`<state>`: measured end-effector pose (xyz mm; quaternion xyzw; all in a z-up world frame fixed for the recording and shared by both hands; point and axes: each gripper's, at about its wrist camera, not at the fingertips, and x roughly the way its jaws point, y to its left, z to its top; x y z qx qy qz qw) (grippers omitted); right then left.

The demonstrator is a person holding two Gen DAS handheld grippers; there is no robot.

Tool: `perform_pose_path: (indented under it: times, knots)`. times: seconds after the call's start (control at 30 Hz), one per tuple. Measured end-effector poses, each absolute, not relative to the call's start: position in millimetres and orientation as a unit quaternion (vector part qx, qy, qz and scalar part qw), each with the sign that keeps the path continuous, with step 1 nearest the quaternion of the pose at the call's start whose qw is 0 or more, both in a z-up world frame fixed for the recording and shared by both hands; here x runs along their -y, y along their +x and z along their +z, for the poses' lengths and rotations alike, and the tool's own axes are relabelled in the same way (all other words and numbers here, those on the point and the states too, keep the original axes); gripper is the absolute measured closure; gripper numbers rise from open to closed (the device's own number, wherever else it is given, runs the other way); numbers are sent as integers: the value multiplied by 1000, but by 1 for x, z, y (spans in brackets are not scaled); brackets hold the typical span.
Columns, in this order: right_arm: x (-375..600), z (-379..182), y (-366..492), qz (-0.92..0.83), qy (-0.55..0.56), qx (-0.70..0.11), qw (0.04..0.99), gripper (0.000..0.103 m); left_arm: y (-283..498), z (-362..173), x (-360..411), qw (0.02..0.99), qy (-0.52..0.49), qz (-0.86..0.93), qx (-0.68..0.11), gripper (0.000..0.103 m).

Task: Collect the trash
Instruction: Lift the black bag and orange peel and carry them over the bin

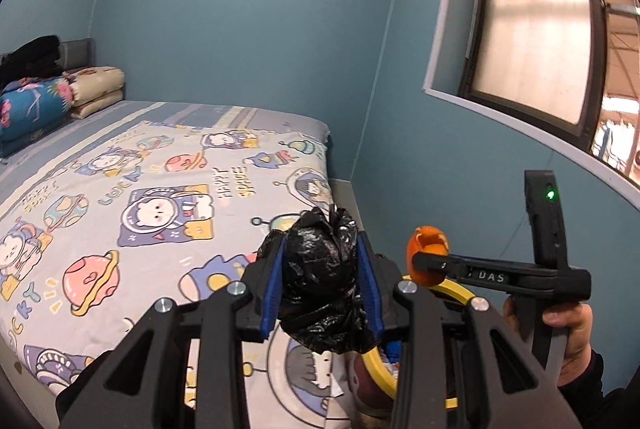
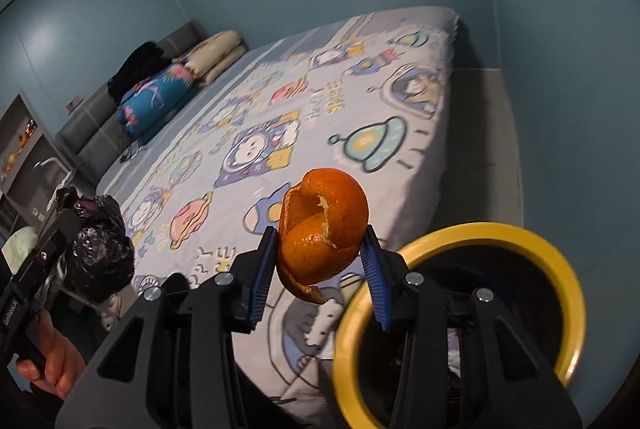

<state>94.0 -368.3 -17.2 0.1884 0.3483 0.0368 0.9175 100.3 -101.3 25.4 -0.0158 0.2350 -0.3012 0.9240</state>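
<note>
Between the blue pads, the left gripper (image 1: 320, 273) pinches a crumpled black bag (image 1: 320, 281), and the right gripper (image 2: 320, 265) pinches an orange peel (image 2: 324, 229). Both are held above the near edge of the bed (image 1: 140, 189). I judge the carrying step is in hand; next, each piece must come over the yellow-rimmed bin (image 2: 552, 249), low at right, before the pads let go.

Black bag wad (image 1: 320, 281): thin plastic film, crinkled, glossy with sharp highlights. Orange peel (image 2: 324, 229): outer skin pebbled with a slight sheen; inner face matt, paler, ragged at torn edges. Left tongs (image 1: 322, 279) and right tongs (image 2: 320, 269): matt black plastic arms, ribbed blue pads, bright metal screw heads. Bin rim (image 2: 560, 253): smooth yellow plastic, semi-gloss. Bed sheet (image 1: 160, 189): soft matt printed cloth. Wall (image 1: 240, 29): smooth, faintly reflective panels.
</note>
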Motion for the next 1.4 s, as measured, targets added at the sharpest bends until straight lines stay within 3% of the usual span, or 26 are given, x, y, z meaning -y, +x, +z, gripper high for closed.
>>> perform_pose_path:
  times: [0.63,1.4]
  knots:
    - [427,-34,55,-52,217,-323,920,63,102,1,191,894,25,-358,-270,71]
    - [466,-75,61,-82,264,-365,889,62,128,-76,254,840,41,-390,-375,70]
